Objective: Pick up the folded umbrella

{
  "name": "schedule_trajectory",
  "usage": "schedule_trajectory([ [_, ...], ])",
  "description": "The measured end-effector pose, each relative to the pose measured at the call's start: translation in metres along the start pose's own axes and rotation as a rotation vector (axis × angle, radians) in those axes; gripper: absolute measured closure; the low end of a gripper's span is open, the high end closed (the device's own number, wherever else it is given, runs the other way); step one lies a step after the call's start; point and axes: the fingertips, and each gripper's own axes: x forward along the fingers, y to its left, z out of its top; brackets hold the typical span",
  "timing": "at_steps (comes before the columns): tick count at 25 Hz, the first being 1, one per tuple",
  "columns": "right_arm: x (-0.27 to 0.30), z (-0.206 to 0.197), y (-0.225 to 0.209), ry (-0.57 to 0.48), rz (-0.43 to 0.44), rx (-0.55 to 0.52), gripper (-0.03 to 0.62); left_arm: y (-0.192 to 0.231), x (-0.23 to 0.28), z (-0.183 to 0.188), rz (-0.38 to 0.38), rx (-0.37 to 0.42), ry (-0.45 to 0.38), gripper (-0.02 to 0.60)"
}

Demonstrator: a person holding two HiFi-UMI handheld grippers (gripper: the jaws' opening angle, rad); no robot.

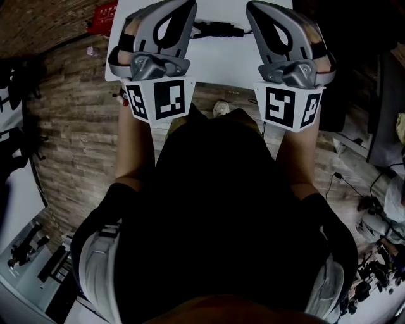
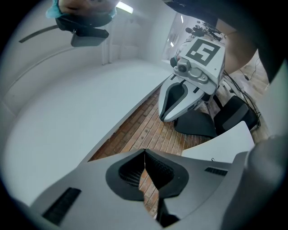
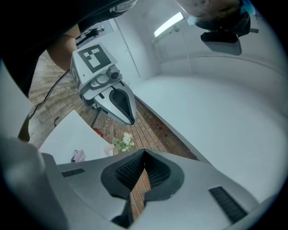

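Head view first: both grippers sat side by side out in front of the person, at the near edge of a white table (image 1: 221, 60). The left gripper (image 1: 185, 7) and right gripper (image 1: 256, 9) both pointed at a dark oblong thing lying flat on the tabletop between their tips. Pretty sure that was the folded umbrella (image 1: 218, 28), clear of both.

Left gripper view: jaws fully together, ribbed pads meeting at the tips, nothing in them, just wooden floor (image 2: 144, 130) showing past them. No umbrella in that shot.

Right gripper view: same deal, jaws pressed closed and empty, with some white flowers (image 3: 124, 142) down on the floor beyond. No umbrella here either.

My guess on handling: it'd be light, with a stiff core under soft, slick fabric that could slide in a loose pinch. I'd open up wide and clamp across the middle of the bundle, squarely on its narrow width, not out at an end.
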Motion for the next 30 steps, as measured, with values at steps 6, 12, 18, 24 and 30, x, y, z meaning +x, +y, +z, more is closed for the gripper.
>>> schedule_trajectory([
  [6,0.002,-0.007,0.000,-0.005,0.004,0.012,0.566,-0.004,0.006,0.001,-0.010,0.007,0.009,0.568],
  [12,0.002,-0.009,0.000,-0.012,0.006,0.017,0.566,-0.005,0.006,0.000,-0.010,0.011,0.019,0.568],
  [18,0.005,-0.017,-0.001,-0.001,0.002,0.032,0.566,-0.006,0.006,0.000,-0.002,0.014,0.023,0.568],
  [24,0.007,-0.016,0.005,-0.018,0.019,0.045,0.566,-0.008,0.006,-0.006,-0.012,0.022,0.048,0.568],
  [30,0.011,-0.015,0.009,-0.020,0.026,0.045,0.566,-0.010,0.007,-0.009,-0.032,0.020,0.048,0.568],
])
